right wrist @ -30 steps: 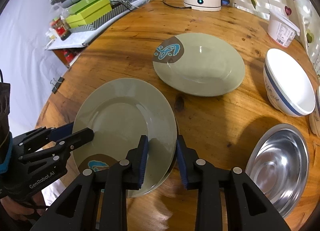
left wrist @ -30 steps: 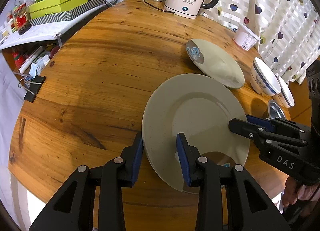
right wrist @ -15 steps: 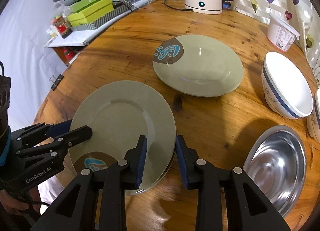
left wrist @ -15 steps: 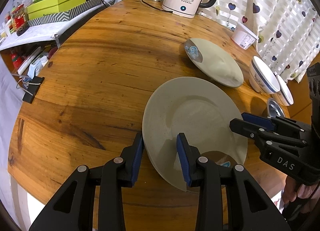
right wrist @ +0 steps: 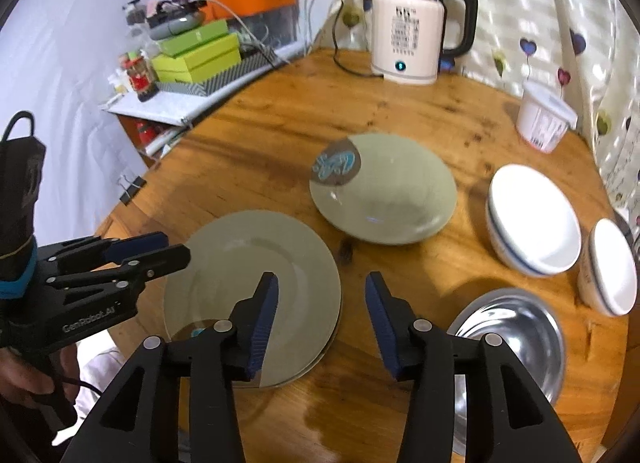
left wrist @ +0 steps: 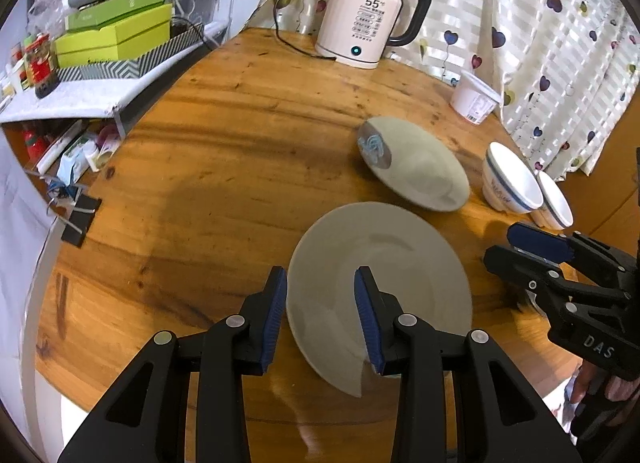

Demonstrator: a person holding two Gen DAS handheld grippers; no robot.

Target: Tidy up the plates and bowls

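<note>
Plate stack (right wrist: 256, 263), grey-green, lies on the round wooden table (left wrist: 208, 167) at its near edge. Left gripper (left wrist: 320, 315): jaws straddle the stack's near-left rim, and whether the pads press on it cannot be told. Right gripper (right wrist: 318, 319): jaws opening, nothing gripped, the rim just beside its left pad. Right wrist view alone shows the steel bowl (right wrist: 516, 339); both show a second plate (right wrist: 384, 191) and two white bowls (right wrist: 536, 223).

A white electric kettle (left wrist: 370, 27) stands at the far edge of the round wooden table (left wrist: 224, 167), its cord trailing left. A white lidded tub (left wrist: 474, 97) sits by the heart-print curtain (left wrist: 552, 43). Green boxes (left wrist: 114, 33) crowd a side shelf past the table's left edge.
</note>
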